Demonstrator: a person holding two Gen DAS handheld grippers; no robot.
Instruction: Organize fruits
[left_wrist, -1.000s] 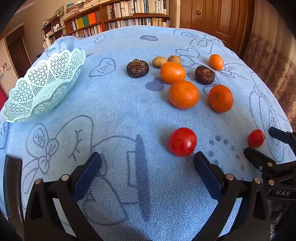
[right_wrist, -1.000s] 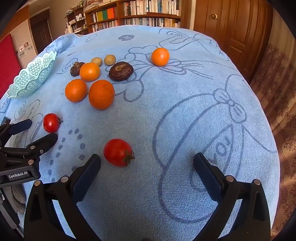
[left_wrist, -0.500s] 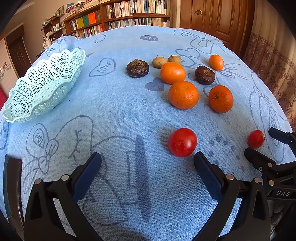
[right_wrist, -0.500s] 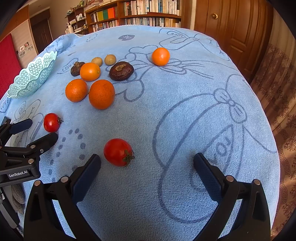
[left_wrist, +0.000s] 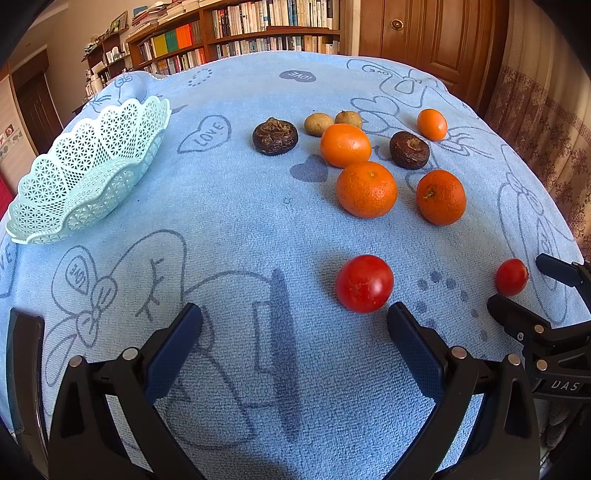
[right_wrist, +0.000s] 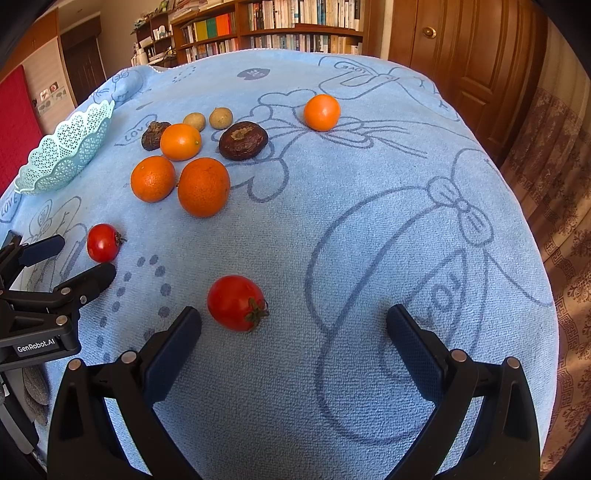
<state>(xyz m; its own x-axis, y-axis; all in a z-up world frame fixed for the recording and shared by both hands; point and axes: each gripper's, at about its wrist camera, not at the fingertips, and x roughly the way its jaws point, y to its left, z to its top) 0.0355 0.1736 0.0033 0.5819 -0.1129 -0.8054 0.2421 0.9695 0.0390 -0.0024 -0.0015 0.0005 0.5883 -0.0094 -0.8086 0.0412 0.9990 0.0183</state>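
Note:
A blue towel covers the table. Nearest me are two red tomatoes: one (left_wrist: 364, 282) lies just ahead of my left gripper's right finger, the other (right_wrist: 236, 302) just ahead of my right gripper's left finger. Behind them lie several oranges (left_wrist: 366, 189), two dark brown fruits (left_wrist: 275, 136) and two small tan fruits (left_wrist: 318, 123). A mint lattice basket (left_wrist: 85, 177) sits empty at the far left. My left gripper (left_wrist: 293, 314) is open and holds nothing. The right gripper (right_wrist: 293, 314) is open too, low over the towel.
Each gripper shows in the other's view: the right gripper (left_wrist: 532, 286) beside the smaller-looking tomato (left_wrist: 511, 277), the left gripper (right_wrist: 74, 258) beside its tomato (right_wrist: 103, 242). Bookshelves (left_wrist: 258, 22) and a wooden door (left_wrist: 424, 33) stand beyond the table. A curtain (right_wrist: 554, 166) hangs on the right.

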